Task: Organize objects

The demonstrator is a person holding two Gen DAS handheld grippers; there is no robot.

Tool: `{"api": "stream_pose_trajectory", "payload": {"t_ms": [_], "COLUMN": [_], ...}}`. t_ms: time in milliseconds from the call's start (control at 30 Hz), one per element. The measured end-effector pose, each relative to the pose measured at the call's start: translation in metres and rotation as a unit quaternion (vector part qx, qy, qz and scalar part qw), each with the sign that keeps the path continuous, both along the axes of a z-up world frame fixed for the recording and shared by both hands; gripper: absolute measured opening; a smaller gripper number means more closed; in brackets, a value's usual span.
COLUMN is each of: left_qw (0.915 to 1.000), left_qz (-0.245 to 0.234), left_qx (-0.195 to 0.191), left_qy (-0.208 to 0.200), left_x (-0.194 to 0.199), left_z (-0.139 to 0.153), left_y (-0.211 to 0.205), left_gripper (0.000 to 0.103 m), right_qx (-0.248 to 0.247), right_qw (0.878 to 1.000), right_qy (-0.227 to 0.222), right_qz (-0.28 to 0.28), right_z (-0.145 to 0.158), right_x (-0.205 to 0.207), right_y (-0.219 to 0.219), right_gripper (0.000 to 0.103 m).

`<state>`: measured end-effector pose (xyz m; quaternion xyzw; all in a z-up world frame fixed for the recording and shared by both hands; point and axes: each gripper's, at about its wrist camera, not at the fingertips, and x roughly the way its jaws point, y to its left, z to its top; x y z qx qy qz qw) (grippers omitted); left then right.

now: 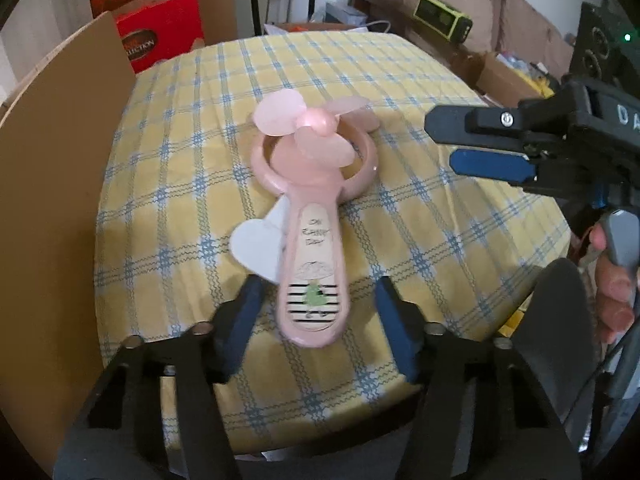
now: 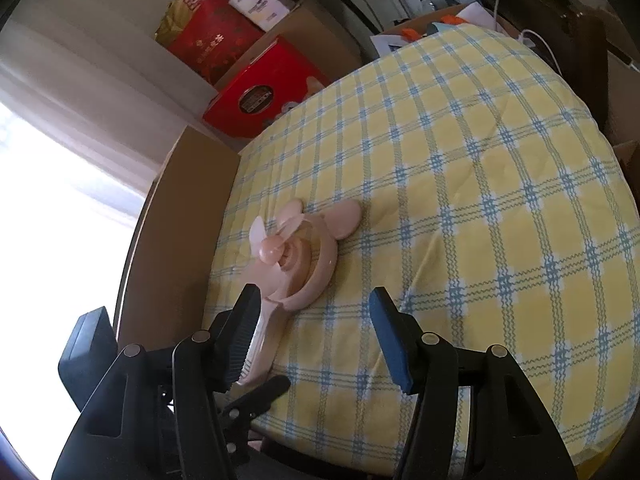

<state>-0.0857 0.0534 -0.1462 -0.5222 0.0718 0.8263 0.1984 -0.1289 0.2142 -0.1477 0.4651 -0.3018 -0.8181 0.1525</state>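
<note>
Nearest the lens in the left wrist view, the left gripper (image 1: 316, 304) straddles the lower end of the fan (image 1: 310, 216), one blue pad on each side of the handle with a visible gap at both pads; the jaws stand apart and nothing is clamped. Fan position: centre of the frame, flat on the checked cloth (image 1: 420, 220), head toward the top of the frame, handle toward the bottom. Handling judgement: the fan looks like a light, hollow plastic shell, stiff along the handle and probably smooth enough to slip under a loose grip. The blades appear thin and flexible, the ring guard narrow; both are poor grip points and could bend or crack. Recommended hold: across the flat sides of the handle, low on the striped label, where the section is widest and rigid. A white heart-shaped tab (image 1: 256, 248) projects at the left of the handle and should stay clear of the pads. The right gripper (image 1: 472, 144) sits at the right of the frame, fingers apart and empty; in its own view (image 2: 316, 336) the fan head lies just above its left finger. Count: one fan, three blades, one tab, two grippers, one cloth; two red boxes (image 1: 164, 32) stand in the upper left of the frame.
</note>
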Motion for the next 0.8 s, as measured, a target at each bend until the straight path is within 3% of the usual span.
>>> {"api": "stream_pose_trajectory", "payload": {"t_ms": [33,267,433,533,633,800], "left_qw": [1.0000,0.9958,0.9818,0.9740,0.9722,0.9649], "left_qz": [0.001,0.012,0.026,0.029,0.025,0.019], "left_qx": [0.009,0.082,0.166,0.197,0.205,0.234], "left_qy": [-0.002,-0.039,-0.088,-0.108,-0.110,-0.118], "left_x": [-0.001,-0.011,-0.021,-0.024,-0.025,-0.028], "left_z": [0.001,0.001,-0.004,-0.006,-0.006,-0.008], "left_y": [-0.002,-0.017,-0.034,-0.041,-0.043,-0.053], "left_gripper": [0.032,0.032,0.032,0.032,0.032,0.031], "right_qx": [-0.001,-0.014,-0.040,-0.037,-0.055,-0.111], "right_qw": [1.000,1.000,0.999,0.999,0.998,0.994], "right_qy": [-0.001,-0.011,-0.015,-0.011,-0.006,0.007], "right_qz": [-0.001,-0.006,0.000,0.001,0.009,0.016], "right_z": [-0.002,-0.010,-0.014,-0.014,-0.015,-0.015], "right_x": [0.000,-0.005,-0.019,-0.028,-0.037,-0.045], "right_y": [0.000,0.003,-0.001,-0.006,-0.010,-0.011], "right_gripper": [0.059,0.059,0.059,0.052,0.037,0.032]}}
